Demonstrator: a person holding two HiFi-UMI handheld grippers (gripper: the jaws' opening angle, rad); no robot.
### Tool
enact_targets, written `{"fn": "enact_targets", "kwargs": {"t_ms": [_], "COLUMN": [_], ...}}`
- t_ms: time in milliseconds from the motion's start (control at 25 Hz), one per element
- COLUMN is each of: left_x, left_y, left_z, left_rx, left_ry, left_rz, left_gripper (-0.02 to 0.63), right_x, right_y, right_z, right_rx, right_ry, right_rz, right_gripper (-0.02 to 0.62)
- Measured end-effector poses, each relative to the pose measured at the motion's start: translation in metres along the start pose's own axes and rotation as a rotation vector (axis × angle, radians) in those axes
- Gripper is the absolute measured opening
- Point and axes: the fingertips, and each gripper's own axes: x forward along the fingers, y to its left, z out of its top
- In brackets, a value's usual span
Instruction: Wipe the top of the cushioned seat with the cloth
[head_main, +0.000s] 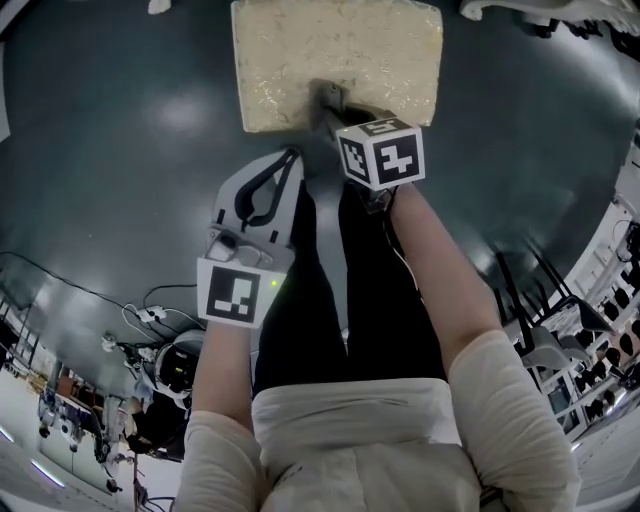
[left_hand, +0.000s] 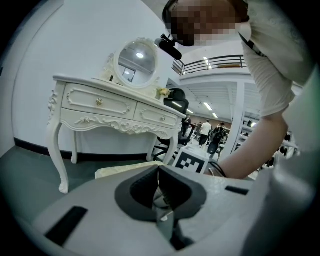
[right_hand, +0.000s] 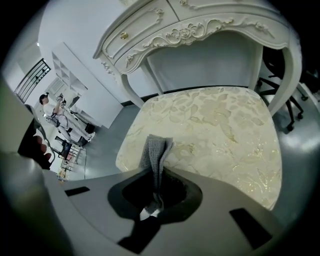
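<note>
Right gripper (head_main: 332, 108) jaws clenched on a grey knit cloth (right_hand: 156, 147), which hangs over the near edge of the cream floral cushioned seat (right_hand: 215, 125), below the white carved dressing table (right_hand: 200, 25). Left gripper (left_hand: 159, 174) jaws pressed together on nothing, off the seat beside the person's legs.

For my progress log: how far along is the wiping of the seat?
Done: the cloth is gripped by the right gripper. In hand: it is held at the near edge of the seat; whether it touches is unclear. Remaining: wiping across the top, which shows no trace of wiping. The left gripper is shut and empty, off the seat.
</note>
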Motion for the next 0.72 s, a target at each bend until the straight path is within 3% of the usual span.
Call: {"fn": "enact_targets", "kwargs": {"t_ms": [720], "left_x": [0.068], "left_y": [-0.072], "left_z": [0.008], "left_rx": [0.024], "left_ry": [0.026], "left_rz": [-0.086], "left_gripper": [0.003], "right_x": [-0.061], "right_y": [-0.104], "right_z": [-0.024], "right_rx": [0.087], "right_ry": [-0.034], "right_rz": [-0.07], "right_gripper": [0.028]}}
